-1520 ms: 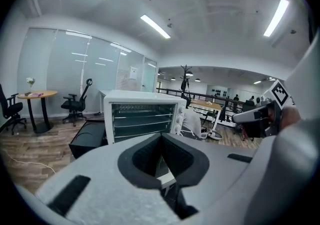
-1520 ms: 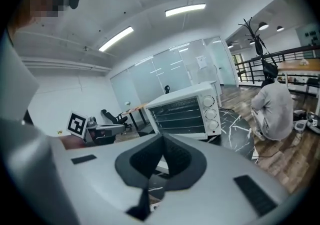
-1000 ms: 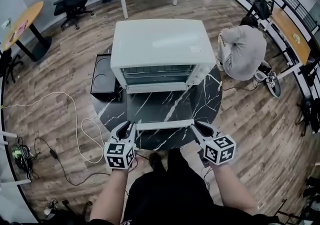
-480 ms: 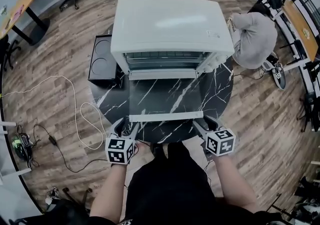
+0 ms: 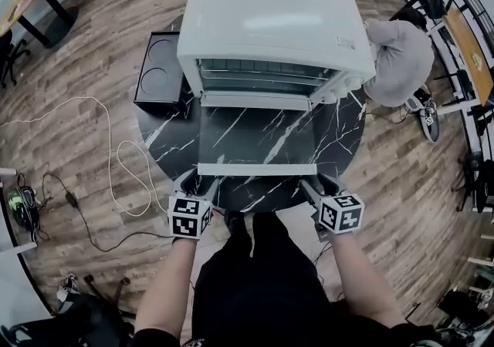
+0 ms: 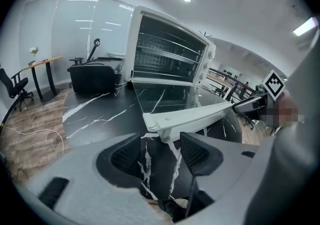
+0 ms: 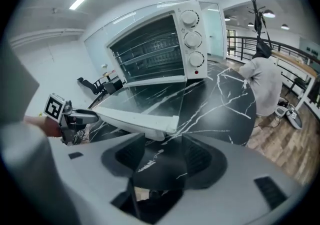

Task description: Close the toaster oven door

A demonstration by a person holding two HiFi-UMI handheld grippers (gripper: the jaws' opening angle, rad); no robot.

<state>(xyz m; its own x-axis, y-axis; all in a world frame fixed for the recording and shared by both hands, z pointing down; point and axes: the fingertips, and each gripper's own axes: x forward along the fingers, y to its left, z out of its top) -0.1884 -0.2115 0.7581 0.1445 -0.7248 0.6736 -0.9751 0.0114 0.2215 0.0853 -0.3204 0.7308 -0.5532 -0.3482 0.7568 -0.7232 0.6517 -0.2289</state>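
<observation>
Oven [image 5: 270, 25] sits on round table [image 5: 166, 153]. The door [image 5: 255, 137] is down flat and its handle [image 5: 255, 170] lies at the near edge. Left gripper [image 5: 198, 183] and right gripper [image 5: 318, 183] have just been opening: jaws wide, one at each handle end, nothing clamped. Black box [image 5: 158, 79] just beside oven's left. Cable [image 5: 116, 168] on floor at left. Crouched person [image 5: 397, 60] at right, apart from door.

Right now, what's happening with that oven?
A person has the left hand-held gripper and right hand-held gripper at either end of the handle on the toaster oven door, which lies open flat over the table. Both pairs of jaws have just been opening; the handle sits just ahead of them, ungripped.
</observation>
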